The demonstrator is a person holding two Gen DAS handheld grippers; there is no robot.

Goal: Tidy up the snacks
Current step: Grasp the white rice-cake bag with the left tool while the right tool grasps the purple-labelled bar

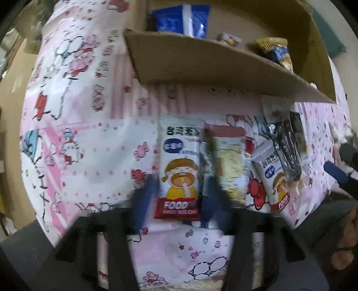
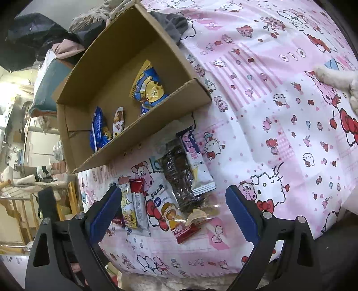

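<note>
Several snack packets lie on the pink cartoon bedsheet in front of a cardboard box (image 1: 201, 65). In the left wrist view my left gripper (image 1: 179, 197) is open, its blurred blue fingers straddling the lower end of a white and red rice cracker packet (image 1: 180, 170). Beside it lie a yellow-green packet (image 1: 230, 165), a second rice cracker packet (image 1: 271, 176) and a clear dark-snack bag (image 1: 288, 152). In the right wrist view my right gripper (image 2: 174, 212) is open and empty above the same pile, over the rice cracker packet (image 2: 170, 212) and clear bag (image 2: 179, 179). The box (image 2: 143, 134) holds blue packets (image 2: 150, 87).
The box holds a blue bag (image 1: 183, 18), a small packet (image 1: 230, 40) and a yellow-blue packet (image 1: 277, 51). My right gripper's blue finger (image 1: 335, 174) shows at the right edge. A grey cloth (image 2: 174, 22) lies behind the box. Furniture and clutter stand beyond the bed's left edge.
</note>
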